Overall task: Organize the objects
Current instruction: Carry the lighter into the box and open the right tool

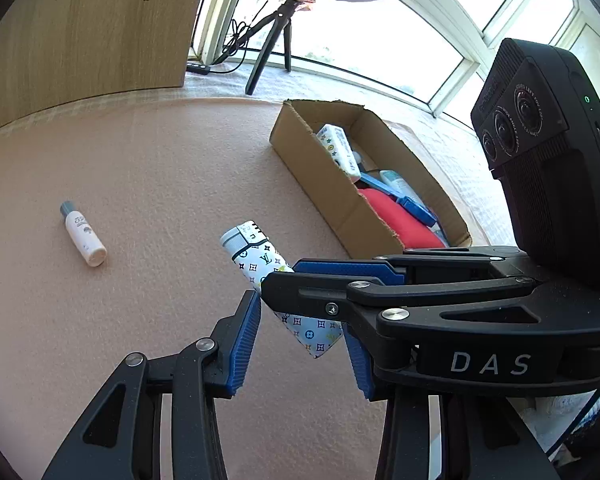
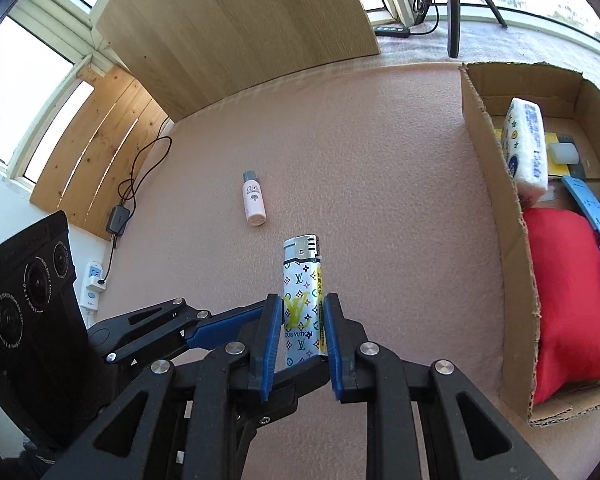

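Right gripper (image 2: pixel 299 330): blue pads clamped on both sides of a patterned lighter (image 2: pixel 302 296), held upright, metal cap at 12 o'clock, lifted above the mat.
Left gripper (image 1: pixel 300 344): jaws spread wide to either side of the same lighter (image 1: pixel 260 258); its pads (image 1: pixel 244 340) appear not to touch it, though the right gripper's arm hides part of the gap.
Mat (image 2: pixel 360 160): pink, textured, covering the work surface.
Small bottle (image 2: pixel 253 199): white, grey cap, lying on its side on the mat at 11 o'clock from the lighter, well apart.
Cardboard box (image 2: pixel 496 208): open-topped, at 2 o'clock. Contents: red cushion (image 2: pixel 564 300) at the near end; blue flat item (image 2: pixel 596 216); tissue pack (image 2: pixel 526 148) leaning on the left wall.
Wooden board (image 2: pixel 236 28): upright at 12 o'clock, beyond the mat.
Tripod (image 2: pixel 452 4): far right, by the window.
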Tool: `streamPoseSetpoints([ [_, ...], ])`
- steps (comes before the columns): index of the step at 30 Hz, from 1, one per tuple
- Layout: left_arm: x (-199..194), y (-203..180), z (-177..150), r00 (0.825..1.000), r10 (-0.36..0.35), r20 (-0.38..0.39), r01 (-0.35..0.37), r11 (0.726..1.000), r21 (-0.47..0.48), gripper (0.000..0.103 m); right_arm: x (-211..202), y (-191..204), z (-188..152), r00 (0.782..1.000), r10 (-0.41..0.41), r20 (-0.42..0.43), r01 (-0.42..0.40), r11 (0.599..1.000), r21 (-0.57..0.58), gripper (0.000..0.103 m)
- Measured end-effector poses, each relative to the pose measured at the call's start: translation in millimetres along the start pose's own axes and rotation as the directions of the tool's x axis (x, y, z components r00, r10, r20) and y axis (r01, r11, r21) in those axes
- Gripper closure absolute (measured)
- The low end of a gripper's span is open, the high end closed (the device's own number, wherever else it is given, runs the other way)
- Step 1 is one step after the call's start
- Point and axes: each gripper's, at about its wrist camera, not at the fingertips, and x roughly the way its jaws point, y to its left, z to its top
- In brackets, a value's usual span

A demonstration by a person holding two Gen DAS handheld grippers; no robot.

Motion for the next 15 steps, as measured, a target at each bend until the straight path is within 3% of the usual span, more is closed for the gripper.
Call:
streamPoseSetpoints([
  [9,43,-71,53,0.998,-0.067,-0.005,0.067,0.992,0.106,0.059,-60,-53,9,0.99,-0.087,0.115,0.079,0.995,0.068,0.083],
  [15,67,-102,68,0.995,-0.093,-0.022,0.096,0.985,0.141,0.059,-82,-90,16,0.979,-0.139,0.148,0.121,0.985,0.12,0.084],
])
